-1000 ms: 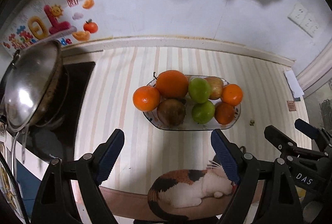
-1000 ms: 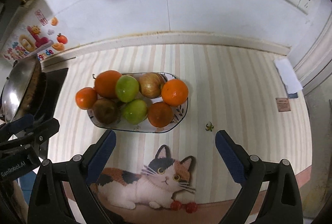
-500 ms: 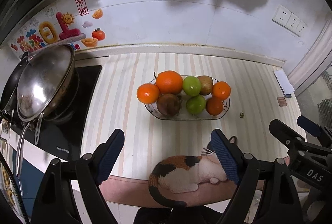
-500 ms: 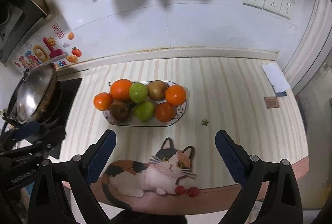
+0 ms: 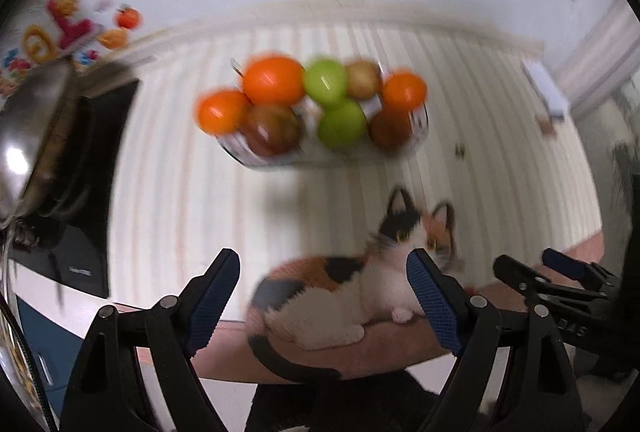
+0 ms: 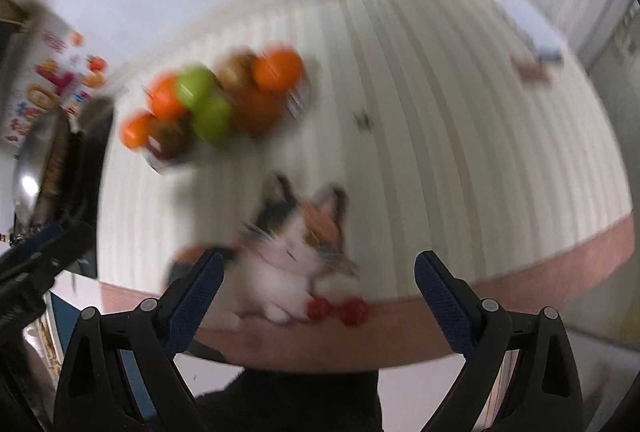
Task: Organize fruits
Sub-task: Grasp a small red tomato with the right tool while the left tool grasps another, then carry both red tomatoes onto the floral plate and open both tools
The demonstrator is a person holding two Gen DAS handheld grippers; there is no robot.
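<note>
Fruits (image 5: 312,108) held by neither gripper, all heaped in an oval dish (image 5: 272,162) on the striped counter (image 5: 180,192).

Left gripper (image 5: 322,260) released, blue pads (image 5: 214,296) spread wide with nothing between, pointing steeply down over the near edge of the counter. Right gripper (image 6: 319,260) likewise released, jaws wide and bare, just beside the left one and aimed much the same way.

Directly below both sets of fingers: a printed calico cat (image 5: 360,272) on the mat, lying along the pinkish front border, with two red balls (image 6: 336,310) by its paws in the right wrist view.

Farther out, beyond the cat, the dish, well apart from both grippers. Four oranges in or against it: a large one (image 5: 274,80) at the back left, one (image 5: 222,112) hanging at the left end, one (image 5: 404,90) at the right end, a darker one (image 5: 390,128) at the front right. Two green apples (image 5: 325,82) in the middle, one behind the other. A dark brownish fruit (image 5: 272,128) front left, a tan one (image 5: 362,80) at the back. All smeared by blur, so kinds hard to tell.

Right of the dish, a small dark speck (image 5: 460,151) on the stripes. Left of it, a black cooktop (image 5: 104,136) carrying a metal pan (image 5: 28,136). Beyond, a white wall with colourful stickers (image 5: 76,28) at the left.
</note>
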